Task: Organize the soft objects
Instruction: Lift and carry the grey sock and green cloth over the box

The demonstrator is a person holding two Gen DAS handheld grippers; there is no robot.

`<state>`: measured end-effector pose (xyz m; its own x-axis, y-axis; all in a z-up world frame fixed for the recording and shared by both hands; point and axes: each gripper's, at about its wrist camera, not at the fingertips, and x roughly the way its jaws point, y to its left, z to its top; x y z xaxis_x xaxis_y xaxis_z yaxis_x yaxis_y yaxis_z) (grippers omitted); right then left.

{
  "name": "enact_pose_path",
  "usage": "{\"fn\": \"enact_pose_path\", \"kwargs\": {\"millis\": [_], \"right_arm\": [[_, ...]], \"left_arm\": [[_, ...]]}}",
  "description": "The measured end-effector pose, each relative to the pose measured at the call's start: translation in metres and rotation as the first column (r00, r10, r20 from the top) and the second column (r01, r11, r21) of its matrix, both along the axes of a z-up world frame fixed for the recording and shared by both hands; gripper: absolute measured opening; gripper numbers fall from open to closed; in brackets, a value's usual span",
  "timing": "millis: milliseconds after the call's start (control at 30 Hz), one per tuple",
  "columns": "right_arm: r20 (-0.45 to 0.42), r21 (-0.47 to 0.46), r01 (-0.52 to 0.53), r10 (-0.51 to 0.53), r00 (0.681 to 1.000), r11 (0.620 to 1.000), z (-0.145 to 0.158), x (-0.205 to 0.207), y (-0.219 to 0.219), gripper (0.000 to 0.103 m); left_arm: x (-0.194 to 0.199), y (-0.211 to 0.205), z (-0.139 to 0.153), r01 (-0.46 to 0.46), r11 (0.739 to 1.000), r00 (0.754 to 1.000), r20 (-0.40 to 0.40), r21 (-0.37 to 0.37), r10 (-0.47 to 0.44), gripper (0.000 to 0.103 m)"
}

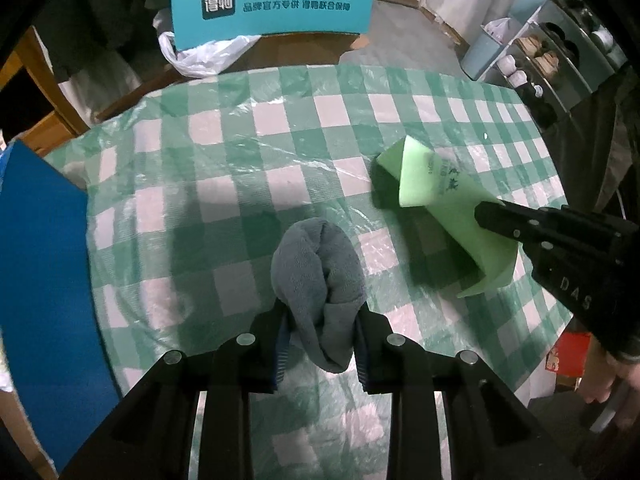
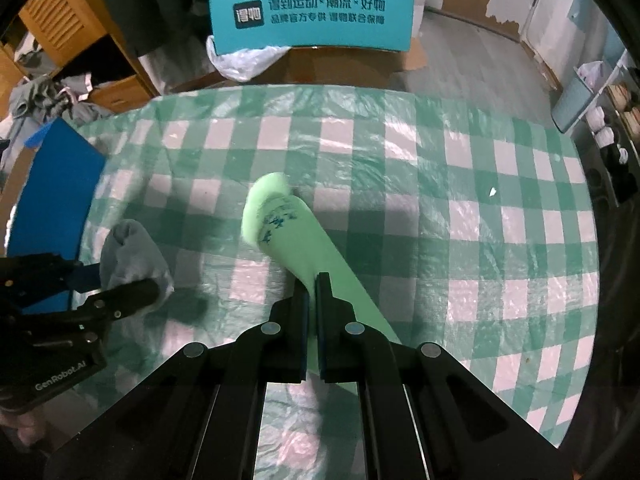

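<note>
Towel [image 1: 320, 280] in the left wrist view: a grey, bunched roll at 6 o'clock, clamped between the left gripper's [image 1: 320, 344] pads, its free end pointing toward 12. The left gripper points steeply down. At 3 o'clock the right gripper [image 1: 490, 216] pinches a green sock [image 1: 436, 196] with printed lettering. Below lies a green-and-white checked tablecloth [image 1: 280, 120] under clear plastic film. A blue board [image 1: 44, 260] sits at 9 o'clock, a teal sign [image 1: 276, 4] at 12.

Right wrist view: the right gripper [image 2: 312, 292] points steeply down, jaws shut on the sock [image 2: 288, 224], which extends toward 11. At 9 o'clock the left gripper [image 2: 120, 280] holds the towel [image 2: 128, 252]. Tablecloth [image 2: 440, 200], board [image 2: 56, 192] and sign [image 2: 312, 16] appear again.
</note>
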<state>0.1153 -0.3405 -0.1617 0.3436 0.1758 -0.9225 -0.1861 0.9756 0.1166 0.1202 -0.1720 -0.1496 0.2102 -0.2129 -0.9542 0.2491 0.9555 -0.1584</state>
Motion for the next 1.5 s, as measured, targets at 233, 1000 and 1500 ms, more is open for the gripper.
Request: {"fn": "enact_pose_path", "kwargs": {"millis": [233,1000,1500], "right_arm": [[0.03,0.02,-0.017,0.017,0.999,1.0,0.018,-0.006,0.016,0.003],[0.127,0.064,-0.118,0.11,0.986,0.991,0.081,-0.033,0.058,0.003],[0.203,0.081,-0.211,0.191,0.96,0.974,0.126,-0.047,0.1,0.003]], "left_arm": [[-0.012,0.019,0.021,-0.016,1.0,0.999,0.037,0.014,0.016,0.027],[-0.054,0.066,0.088,-0.018,1.0,0.989,0.149,0.017,0.016,0.027],[-0.071,0.099,0.117,-0.054,0.998,0.971,0.234,0.038,0.043,0.027]]}}
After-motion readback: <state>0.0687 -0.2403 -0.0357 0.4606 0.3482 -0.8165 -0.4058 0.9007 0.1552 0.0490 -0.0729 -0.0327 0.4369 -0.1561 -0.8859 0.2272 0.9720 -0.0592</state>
